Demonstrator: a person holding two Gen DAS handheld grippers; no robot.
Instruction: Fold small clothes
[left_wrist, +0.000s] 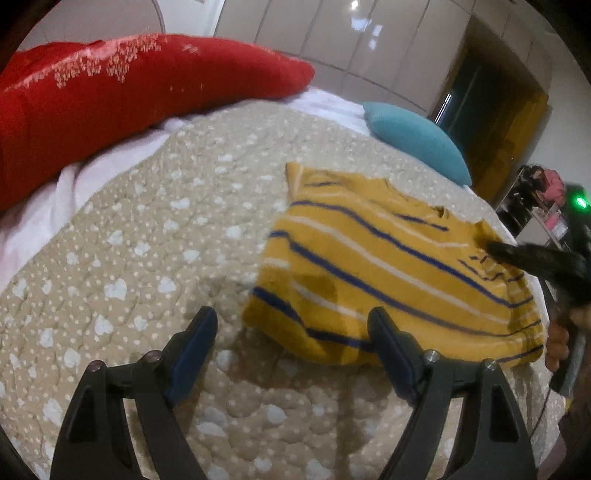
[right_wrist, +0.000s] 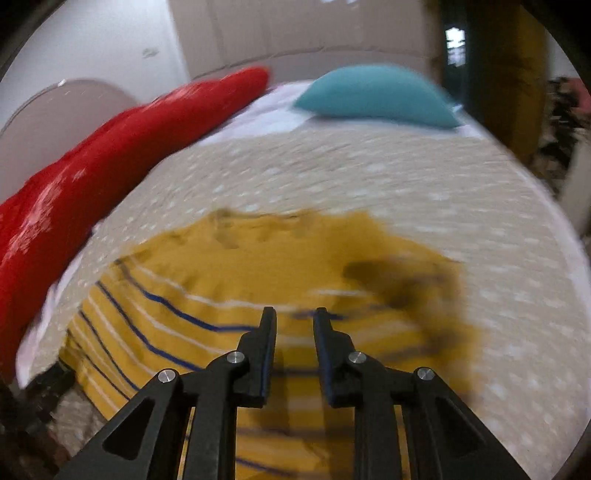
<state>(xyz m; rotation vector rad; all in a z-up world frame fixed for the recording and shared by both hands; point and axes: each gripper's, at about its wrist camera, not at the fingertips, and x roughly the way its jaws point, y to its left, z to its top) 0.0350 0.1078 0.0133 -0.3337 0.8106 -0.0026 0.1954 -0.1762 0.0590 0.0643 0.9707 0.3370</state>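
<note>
A small yellow shirt with blue and white stripes lies flat on the beige dotted quilt. My left gripper is wide open just above the quilt, at the shirt's near left corner, holding nothing. The right gripper shows in the left wrist view as a dark tip over the shirt's right side. In the right wrist view the right gripper hovers over the shirt, its jaws a narrow gap apart with nothing between them. That view is blurred by motion.
A large red pillow lies along the far left of the bed, and a teal cushion sits at the far right. A white sheet edges the quilt. A doorway and cluttered shelves stand to the right.
</note>
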